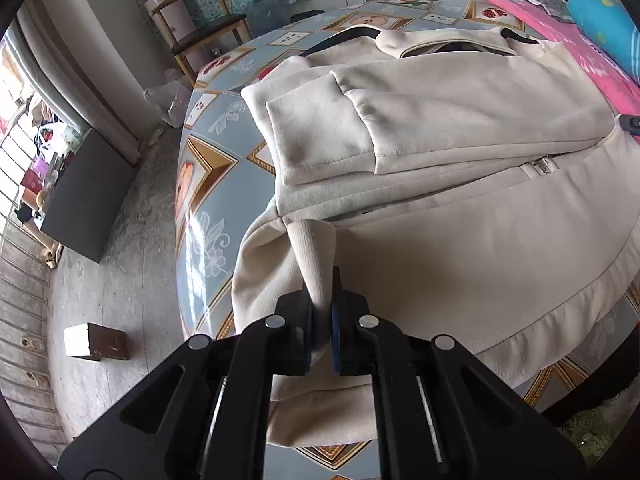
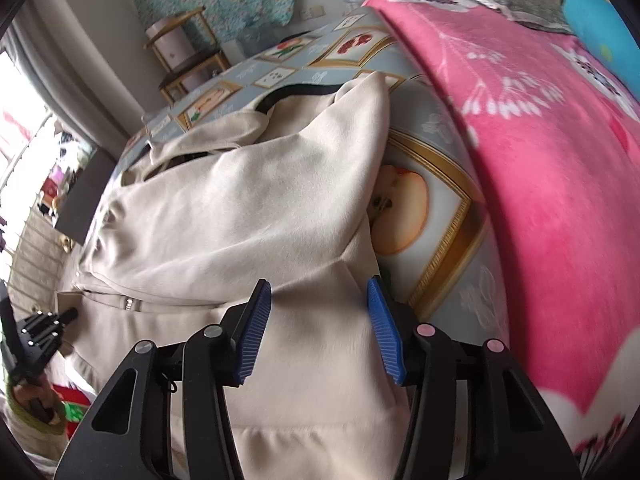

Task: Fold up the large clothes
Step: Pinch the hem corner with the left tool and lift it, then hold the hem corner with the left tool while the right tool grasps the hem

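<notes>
Where the table (image 1: 208, 184) carries its blue fruit-print covering, the cream jacket (image 1: 460, 240) lies spread over most of the top, collar at the far side and hem toward the cameras. Bare covering shows along the table's left edge in the left wrist view; beyond that edge lies open concrete floor (image 1: 132, 240). On the opposite side, a pink blanket (image 2: 540, 160) borders the table, with a strip of covering between it and the jacket's edge. One sleeve (image 1: 320, 136) is folded across the jacket's chest. The left gripper (image 1: 321, 328) sits at the near left corner, jaws closed on a raised ribbed fold of the jacket. The right gripper (image 2: 318, 332) hovers low over the jacket's lower right portion, blue fingers (image 2: 256, 332) apart, holding nothing. Only the left wrist view shows the zipper pull (image 1: 543, 167) clearly and a wooden chair (image 1: 200, 20). Only the right wrist view shows the jacket's right edge beside an apple print (image 2: 400, 212).
</notes>
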{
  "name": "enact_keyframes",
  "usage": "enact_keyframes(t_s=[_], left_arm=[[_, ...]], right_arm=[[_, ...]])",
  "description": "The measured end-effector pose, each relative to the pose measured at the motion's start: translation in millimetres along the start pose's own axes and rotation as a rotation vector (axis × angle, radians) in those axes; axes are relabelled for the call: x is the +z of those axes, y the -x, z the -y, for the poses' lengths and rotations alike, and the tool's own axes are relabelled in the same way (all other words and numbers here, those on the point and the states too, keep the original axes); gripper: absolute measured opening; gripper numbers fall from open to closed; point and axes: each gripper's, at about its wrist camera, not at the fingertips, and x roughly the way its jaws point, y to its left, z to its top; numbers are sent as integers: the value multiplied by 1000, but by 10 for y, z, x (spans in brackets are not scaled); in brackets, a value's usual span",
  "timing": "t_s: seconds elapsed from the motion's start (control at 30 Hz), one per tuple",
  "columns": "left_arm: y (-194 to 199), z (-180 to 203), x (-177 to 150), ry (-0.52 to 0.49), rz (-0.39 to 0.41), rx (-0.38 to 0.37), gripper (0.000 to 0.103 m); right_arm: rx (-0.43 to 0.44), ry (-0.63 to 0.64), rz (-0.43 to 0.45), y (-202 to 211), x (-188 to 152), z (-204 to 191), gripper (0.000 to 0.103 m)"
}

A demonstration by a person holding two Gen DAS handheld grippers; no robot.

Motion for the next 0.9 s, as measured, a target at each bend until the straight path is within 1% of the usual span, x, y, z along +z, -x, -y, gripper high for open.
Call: enact_keyframes(t_s=[0.07,0.2,0.33,0.4,0.53,0.63,0.73,0.8,0.9], left_arm=[[-22,11,1,-3,-3,5,6],[-38,37,3,-13,-5,13,6],[-55,34,4,-14,-8,13,6],[-57,33,3,-15,-7,12,6],[-53,32,4,-7,-7,8,7],[-55,36,3,-6,-6,4,7],[-55,22,3,-4,-5,-1,7],[-57,14,3,-1,-5,-7,7],[-60,-1,4,3,-5,-15,7]], right_arm=[[-3,16,-13,-32,-6,-3,47],[15,58,-24,75,-75,-30,45],[61,100,-74,133,-150,-42,45],[66,113,-86,121,-130,-36,46],[83,89,-79,32,6,20,46],[129,64,-92,-68,85,82,47],[167,64,-118,-117,64,123,49],[192,67,-134,-88,29,152,52],[215,75,-160,-8,-37,200,54]])
